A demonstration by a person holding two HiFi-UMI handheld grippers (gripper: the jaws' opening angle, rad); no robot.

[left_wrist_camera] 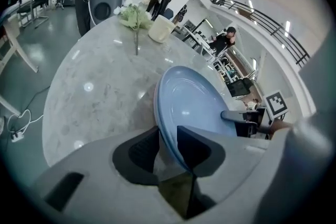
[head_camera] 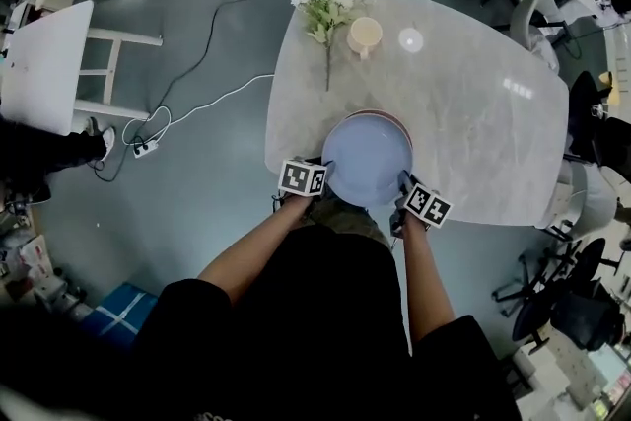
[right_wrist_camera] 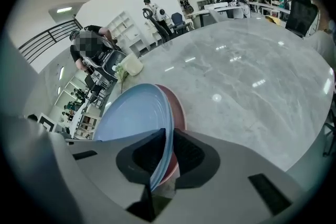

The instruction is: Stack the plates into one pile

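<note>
Left gripper (left_wrist_camera: 167, 144): jaws parted, blue plate (left_wrist_camera: 194, 107) rim loose between them.
Right gripper (right_wrist_camera: 169, 152): we find it clamped on that plate's rim.
Blue plate: over pink plate (right_wrist_camera: 178, 107), table (head_camera: 473, 113) near edge.

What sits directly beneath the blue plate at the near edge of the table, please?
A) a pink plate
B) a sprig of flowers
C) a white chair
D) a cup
A: the rim of a pink plate shows from under the far edge of the blue plate, in the right gripper view and the head view alike.
</note>
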